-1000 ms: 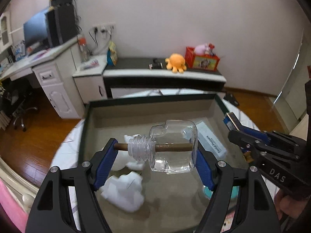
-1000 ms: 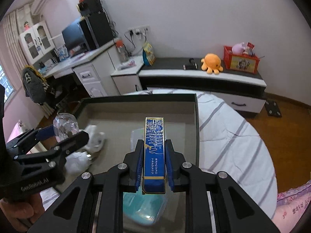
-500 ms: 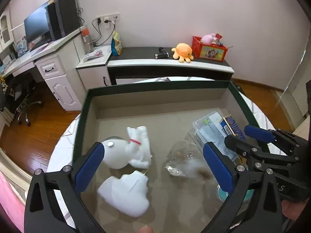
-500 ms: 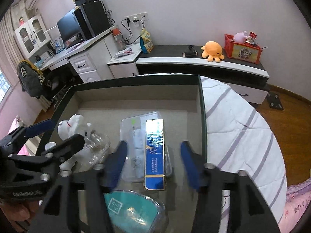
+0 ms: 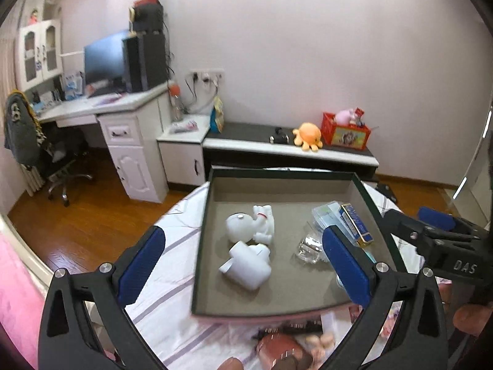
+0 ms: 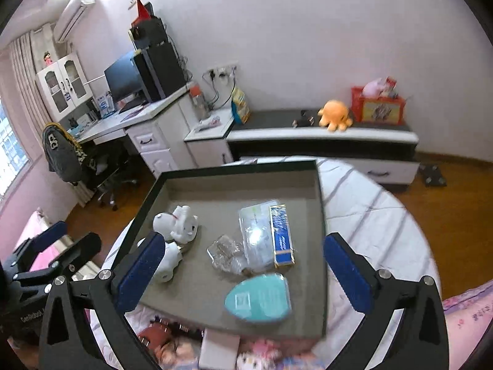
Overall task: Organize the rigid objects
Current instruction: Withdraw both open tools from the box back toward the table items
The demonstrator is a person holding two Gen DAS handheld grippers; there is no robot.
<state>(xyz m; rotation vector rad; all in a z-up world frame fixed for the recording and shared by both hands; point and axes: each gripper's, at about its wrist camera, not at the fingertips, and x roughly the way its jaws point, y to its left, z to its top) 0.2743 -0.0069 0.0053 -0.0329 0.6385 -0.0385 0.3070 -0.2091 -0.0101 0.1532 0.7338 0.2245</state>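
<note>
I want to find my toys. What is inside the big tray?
Inside the tray: two white figurines, a clear glass bottle, a blue box on a clear packet, a teal case. Anything beneath them is hidden.

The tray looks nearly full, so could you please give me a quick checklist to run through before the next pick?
1. Left gripper empty, jaws wide, just opened: ok.
2. Right gripper empty, jaws wide, just opened: ok.
3. Blue box inside the tray, lying on the clear packet: ok.
4. Glass bottle in the tray, on its side: ok.
5. Both white figurines in the tray: ok.
6. Items near the tray's near edge for the next pick: blurred, cannot tell.
</note>
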